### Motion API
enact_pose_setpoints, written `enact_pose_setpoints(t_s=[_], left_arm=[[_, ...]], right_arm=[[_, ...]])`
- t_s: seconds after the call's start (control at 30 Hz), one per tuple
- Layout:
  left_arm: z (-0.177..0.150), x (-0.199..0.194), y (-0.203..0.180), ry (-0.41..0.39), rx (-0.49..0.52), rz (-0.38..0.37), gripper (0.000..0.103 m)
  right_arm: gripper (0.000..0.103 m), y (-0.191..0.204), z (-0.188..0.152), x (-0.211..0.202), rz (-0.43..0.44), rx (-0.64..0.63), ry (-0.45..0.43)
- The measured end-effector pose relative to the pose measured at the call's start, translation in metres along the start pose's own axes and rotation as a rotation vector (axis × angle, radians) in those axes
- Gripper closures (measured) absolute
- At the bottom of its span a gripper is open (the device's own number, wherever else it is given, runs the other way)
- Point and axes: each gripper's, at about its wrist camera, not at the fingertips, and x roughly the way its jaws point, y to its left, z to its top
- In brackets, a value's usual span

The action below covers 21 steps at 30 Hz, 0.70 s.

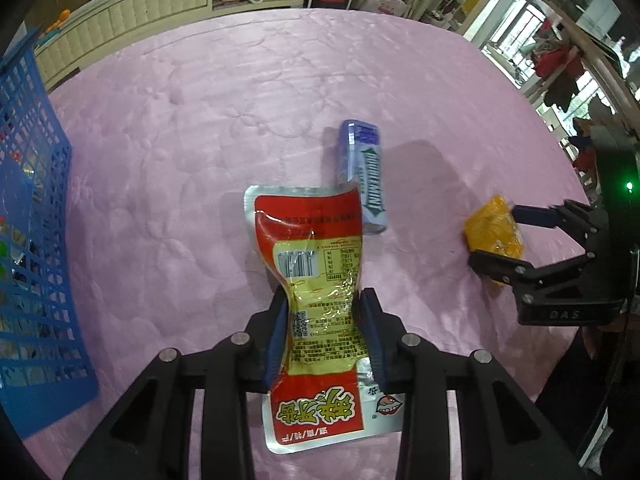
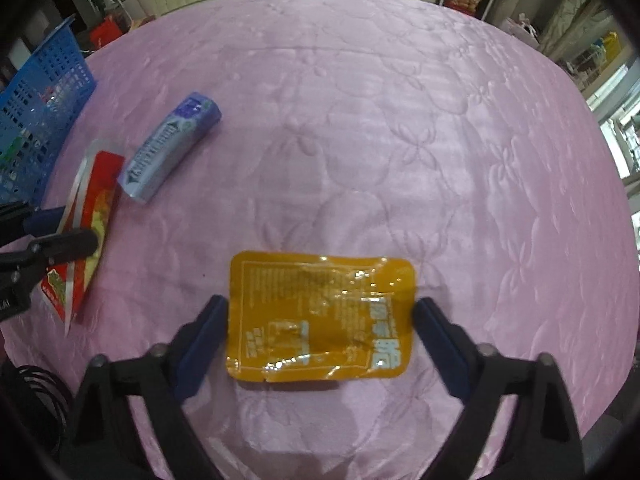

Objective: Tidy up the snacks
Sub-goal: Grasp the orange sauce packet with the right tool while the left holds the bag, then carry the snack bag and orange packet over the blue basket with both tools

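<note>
Left gripper (image 1: 325,312), black angular linkage arms, round silver pivot screws, dark blue finger pads; right gripper (image 2: 320,328), same black frame, blue pads, embossed lettering, green indicator light

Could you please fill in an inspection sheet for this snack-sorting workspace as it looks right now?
Surface: pink quilted cover, no spills seen.
Job's things: red snack pouch pinched and lifted; orange packet lying flat; purple-blue pack lying loose; blue basket at the left edge, already holding items.
Clutter: nothing seen on the cover.
Grippers: left hand-held gripper shut on the pouch; right hand-held gripper open, astride the orange packet, pads not pressing.
Cables: black coil at the lower left of the right wrist view.
Surroundings: cream cabinet, shelves, hanging clothes.
</note>
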Motion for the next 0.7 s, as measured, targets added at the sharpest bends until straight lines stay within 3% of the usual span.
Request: enact_pose_setpoints(t_s=[0.27, 0.3, 0.33, 0.57, 0.7], left_arm=[[-0.007, -0.010, -0.015, -0.027, 0.031, 0.000, 0.071], [-0.011, -0.012, -0.014, -0.028, 0.031, 0.001, 0.071], [-0.013, -0.013, -0.014, -0.028, 0.030, 0.002, 0.070], [-0.014, -0.016, -0.016, -0.033, 0.023, 0.015, 0.070], [-0.015, -0.022, -0.019, -0.044, 0.015, 0.033, 0.070]], right_arm=[[0.036, 0.011, -0.009, -0.019, 0.023, -0.025, -0.038], [0.050, 0.013, -0.012, -0.025, 0.035, -0.015, -0.047], [0.076, 0.011, -0.013, -0.030, 0.037, -0.008, -0.067], [0.078, 0.010, -0.019, -0.041, 0.072, -0.027, -0.082], [0.087, 0.009, -0.019, -0.053, 0.110, -0.021, -0.130]])
